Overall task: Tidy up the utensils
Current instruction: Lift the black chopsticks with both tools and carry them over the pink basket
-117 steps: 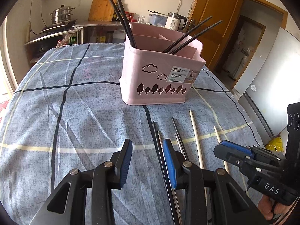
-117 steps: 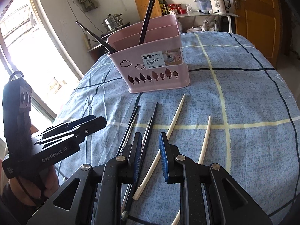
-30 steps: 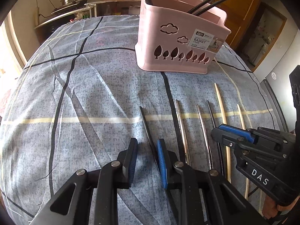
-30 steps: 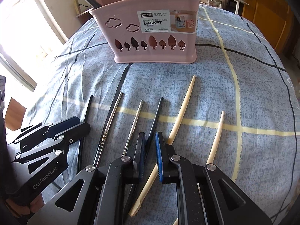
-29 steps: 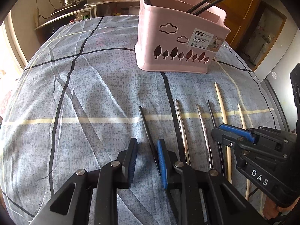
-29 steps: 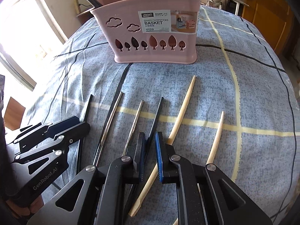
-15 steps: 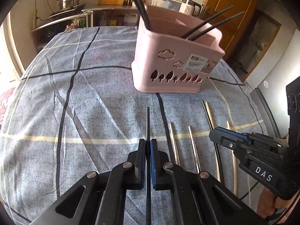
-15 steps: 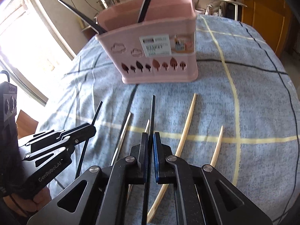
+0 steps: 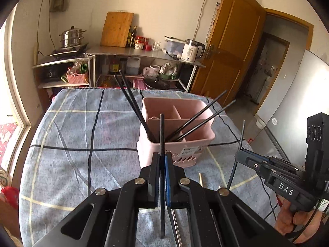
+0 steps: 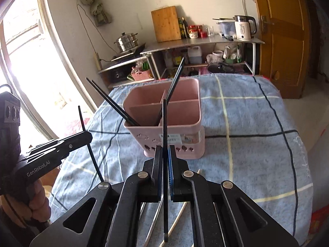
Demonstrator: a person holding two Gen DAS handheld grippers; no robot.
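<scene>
- Two grippers are being held above the table: the left gripper is being kept pinched tight on one black chopstick, and the right gripper is being kept pinched tight on a second black chopstick.
- Both held chopsticks are being carried upright in the air, in front of the pink basket; neither is touching it.
- Four more black chopsticks are being seen leaning inside the basket, two toward one end and two toward the other.
- Three compartments are being shown in the basket, which is made of smooth plastic, is rectangular with rounded corners, and has tree-shaped cut-outs near its base.
- On the cloth below the grippers, a pale wooden chopstick tip and thin metal chopsticks are being partly hidden; their count cannot be told.
- The table is being covered by a blue-grey speckled tablecloth with dark and cream stripes.
- Behind it, a steel shelf is being used for a wooden cutting board, a white kettle and a steamer pot; a brown wooden door is being seen standing open.
</scene>
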